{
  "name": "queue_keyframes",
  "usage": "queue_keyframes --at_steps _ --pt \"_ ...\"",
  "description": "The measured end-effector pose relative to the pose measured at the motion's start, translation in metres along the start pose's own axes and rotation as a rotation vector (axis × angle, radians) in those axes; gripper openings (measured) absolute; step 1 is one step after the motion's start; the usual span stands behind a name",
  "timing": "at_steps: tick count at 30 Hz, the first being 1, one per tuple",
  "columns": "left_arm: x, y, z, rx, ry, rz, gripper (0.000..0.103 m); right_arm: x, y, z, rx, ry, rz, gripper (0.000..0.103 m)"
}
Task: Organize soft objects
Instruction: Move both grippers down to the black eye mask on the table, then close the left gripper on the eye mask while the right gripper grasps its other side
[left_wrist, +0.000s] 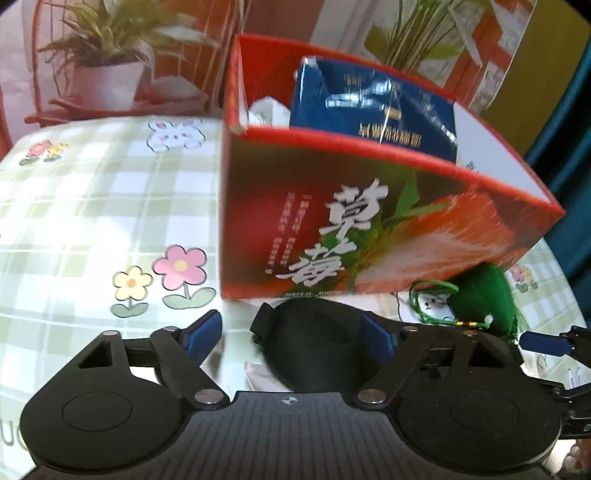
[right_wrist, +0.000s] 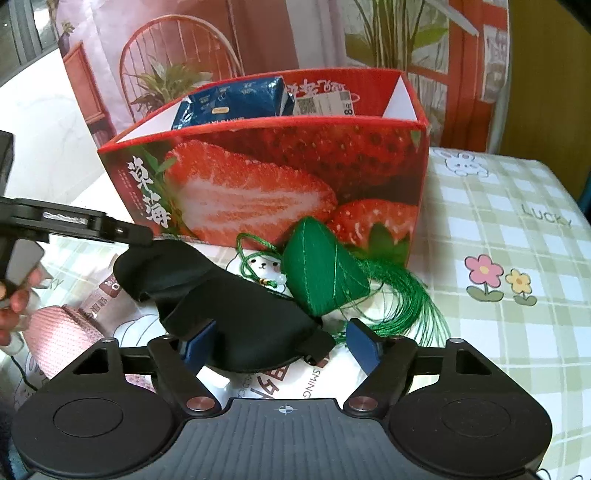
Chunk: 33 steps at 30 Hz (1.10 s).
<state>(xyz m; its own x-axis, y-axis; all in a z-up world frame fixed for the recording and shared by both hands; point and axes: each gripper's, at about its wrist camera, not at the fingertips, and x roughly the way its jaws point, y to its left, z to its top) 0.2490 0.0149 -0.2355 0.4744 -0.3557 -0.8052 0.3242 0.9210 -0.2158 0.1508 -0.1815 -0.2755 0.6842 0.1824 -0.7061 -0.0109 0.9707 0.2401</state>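
Black and padded, the eye mask (right_wrist: 236, 317) lies on the bench (right_wrist: 498, 221) before the strawberry box (right_wrist: 295, 177), its long axis running left-far to right-near. Both the right tool (right_wrist: 282, 341) and left tool (left_wrist: 295, 332) stand open around it, gripping nothing. Pickup seems underway; closing, then lifting boxward, comes next.

My two wrist cameras sit low and close, facing the strawberry box (left_wrist: 369, 221) from opposite front corners, sharing the black eye mask (right_wrist: 236, 306).
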Motion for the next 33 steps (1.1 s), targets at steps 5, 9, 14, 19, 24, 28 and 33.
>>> queue_keyframes --at_steps 5,9,14,19,24,28,33 --pt "0.004 -0.002 -0.003 0.01 0.002 -0.022 0.044 0.002 -0.002 -0.002 0.008 0.008 0.01 0.07" --pt "-0.005 -0.003 -0.005 0.036 -0.024 -0.021 0.018 0.005 -0.003 -0.001 0.013 0.014 0.011 0.07" --pt "-0.027 -0.005 -0.009 0.048 -0.068 -0.031 0.012 0.007 -0.003 0.001 0.023 0.017 0.011 0.07" --pt "-0.054 -0.01 -0.017 0.042 -0.109 -0.055 0.012 0.009 -0.005 0.001 0.032 0.019 0.016 0.07" --pt "-0.07 -0.016 -0.033 0.031 -0.127 -0.067 0.012 0.009 -0.005 0.001 0.039 0.017 0.014 0.07" --pt "-0.07 -0.014 -0.047 0.008 -0.115 -0.056 0.012 0.008 -0.007 0.0 0.052 0.014 0.014 0.07" --pt "-0.067 -0.008 -0.061 -0.04 -0.102 -0.052 0.012 0.004 -0.009 -0.001 0.076 0.006 0.024 0.07"
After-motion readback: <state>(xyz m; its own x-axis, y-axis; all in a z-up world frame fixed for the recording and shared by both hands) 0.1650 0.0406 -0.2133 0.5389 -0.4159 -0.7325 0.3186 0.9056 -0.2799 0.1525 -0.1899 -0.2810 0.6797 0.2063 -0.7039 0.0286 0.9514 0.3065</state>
